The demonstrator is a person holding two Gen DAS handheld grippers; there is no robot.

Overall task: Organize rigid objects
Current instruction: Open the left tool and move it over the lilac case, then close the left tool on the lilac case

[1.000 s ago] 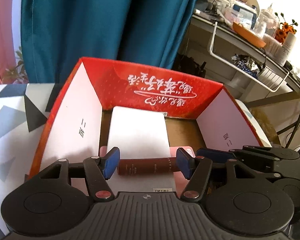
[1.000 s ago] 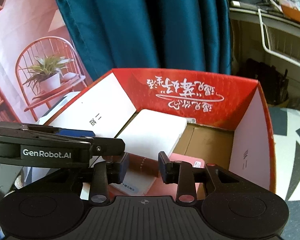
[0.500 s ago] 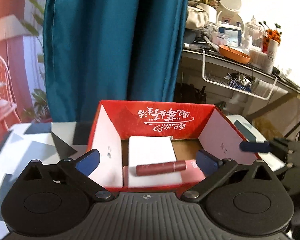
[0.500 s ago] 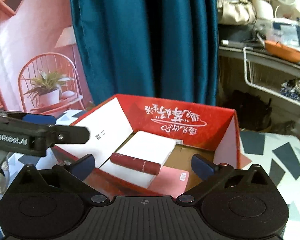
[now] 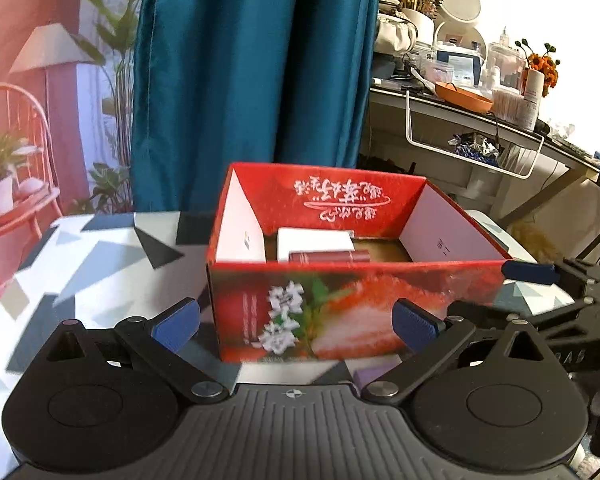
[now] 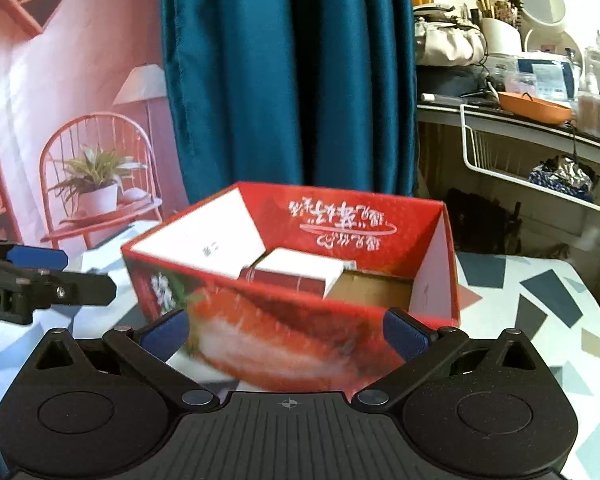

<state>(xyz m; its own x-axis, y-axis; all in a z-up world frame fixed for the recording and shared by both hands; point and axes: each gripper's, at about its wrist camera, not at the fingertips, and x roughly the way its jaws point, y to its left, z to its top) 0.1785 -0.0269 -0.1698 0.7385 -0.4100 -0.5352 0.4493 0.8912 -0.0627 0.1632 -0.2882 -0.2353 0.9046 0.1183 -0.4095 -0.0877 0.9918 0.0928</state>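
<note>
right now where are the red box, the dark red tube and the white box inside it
red box (image 5: 340, 312): left wrist view, printed front wall
dark red tube (image 5: 328, 257): left wrist view, middle of its side
white box (image 6: 300, 266): right wrist view, top face

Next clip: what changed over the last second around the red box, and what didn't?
Both tongs let go of the dark red tube and pulled back out of the red box; the left tongs and right tongs now stand wide open in front of its near wall, holding nothing. Unchanged: the tube lies across the white box, and the red box stays on the patterned table.
</note>
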